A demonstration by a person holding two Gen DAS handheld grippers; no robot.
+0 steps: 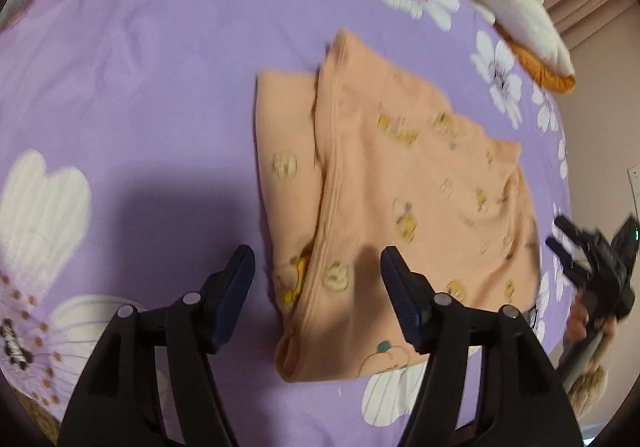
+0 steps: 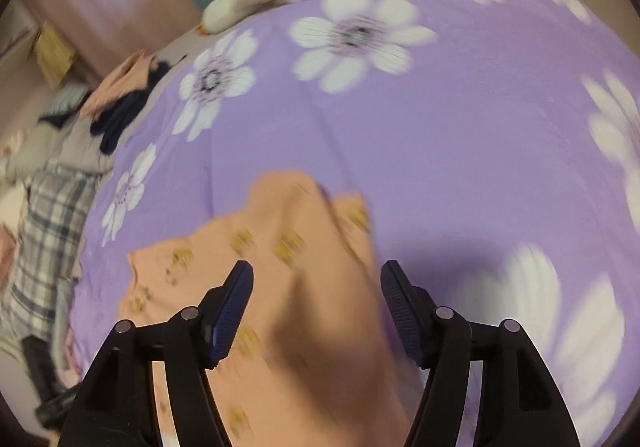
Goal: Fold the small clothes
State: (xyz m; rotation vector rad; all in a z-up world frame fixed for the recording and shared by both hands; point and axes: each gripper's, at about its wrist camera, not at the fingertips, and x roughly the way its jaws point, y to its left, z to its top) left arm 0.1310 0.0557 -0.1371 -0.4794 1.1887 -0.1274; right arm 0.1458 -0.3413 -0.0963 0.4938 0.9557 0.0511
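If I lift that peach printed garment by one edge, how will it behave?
The peach printed cotton-looking garment will probably droop limply, since it lies in soft folds. Its layers may slide apart and unfold. It looks thin, so likely light, dragging little on the purple floral bedsheet.

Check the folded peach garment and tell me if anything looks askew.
The peach garment lies folded on the purple sheet, but unevenly: an under-layer sticks out beyond the ribbed fold edge, and the far corner is off square. Both grippers, left and right, are open and hold nothing.
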